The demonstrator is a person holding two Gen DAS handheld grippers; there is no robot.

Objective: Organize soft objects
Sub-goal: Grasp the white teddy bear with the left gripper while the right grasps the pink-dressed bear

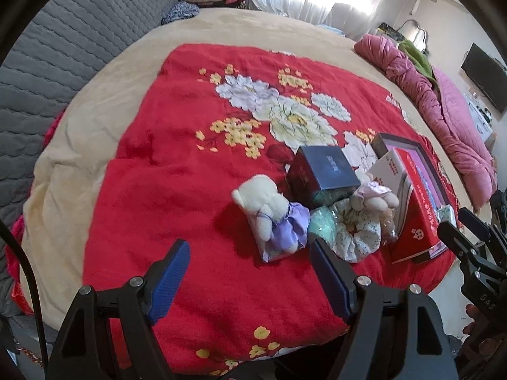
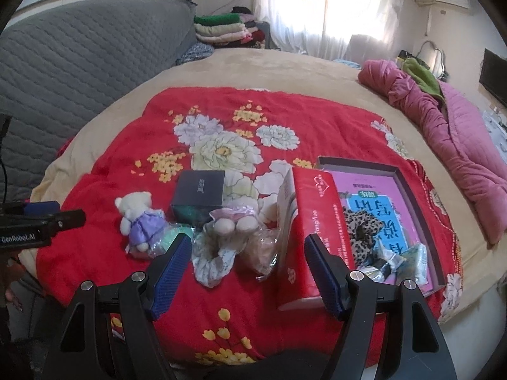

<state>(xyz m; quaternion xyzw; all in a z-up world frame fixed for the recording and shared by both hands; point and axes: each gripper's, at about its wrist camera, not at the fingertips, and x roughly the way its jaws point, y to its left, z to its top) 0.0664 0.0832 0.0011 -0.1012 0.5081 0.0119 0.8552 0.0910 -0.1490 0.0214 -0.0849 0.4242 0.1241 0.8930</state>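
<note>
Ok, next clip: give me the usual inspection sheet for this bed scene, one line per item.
Surface: red floral quilt over a beige bedspread.
Job's things: white teddy bear, second plush, floral scrunchie, leopard scrunchie in the open tray.
Clutter: dark box, red carton.
Grippers: left gripper and right gripper, jaws open, empty.
Cables: black cable at left.
Surroundings: pink quilt, folded clothes.

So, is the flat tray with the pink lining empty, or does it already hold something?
Not empty. The tray holds a leopard-print scrunchie and some clear-wrapped items at its near end, lying on the pink lining.
</note>
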